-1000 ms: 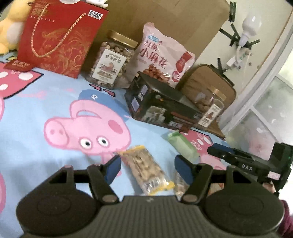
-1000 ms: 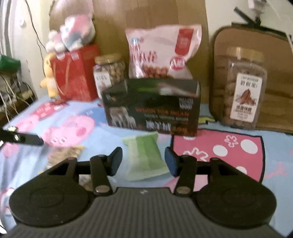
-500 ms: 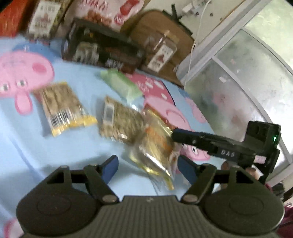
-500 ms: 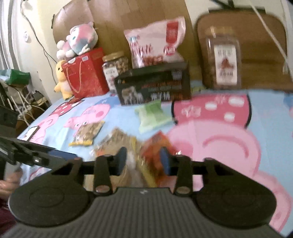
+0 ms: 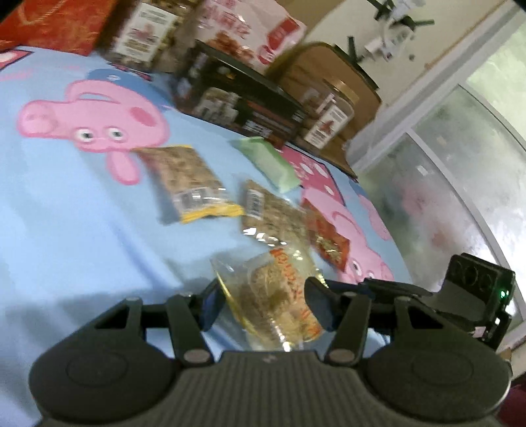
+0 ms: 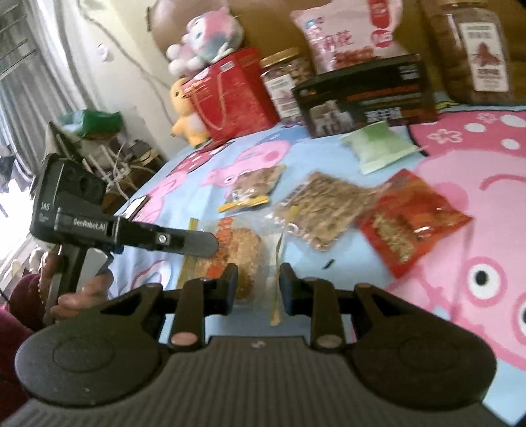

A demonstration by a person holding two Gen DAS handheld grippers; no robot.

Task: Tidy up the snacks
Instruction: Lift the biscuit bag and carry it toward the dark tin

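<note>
Both wrist views look across a blue cartoon-pig sheet strewn with snack packets. In the left wrist view, the left gripper fills the bottom of the frame, its fingers spread wide to either side of a clear packet printed with orange lettering; contact with the packet cannot be told. Above it, at centre frame, lie a seed packet and, to its left, a yellow-edged packet. A red packet lies at centre right, and a green packet lies just below a dark box. Jars, a pink bag and a red gift bag line the top edge.

In the right wrist view, the right gripper sits at bottom centre, its fingers set fairly narrow and holding nothing, with the clear packet just beyond the tips. The left gripper enters from the left edge, its finger lying over that packet. The red packet lies at centre right, the seed packet at centre, and the green packet above them, before the dark box.
</note>
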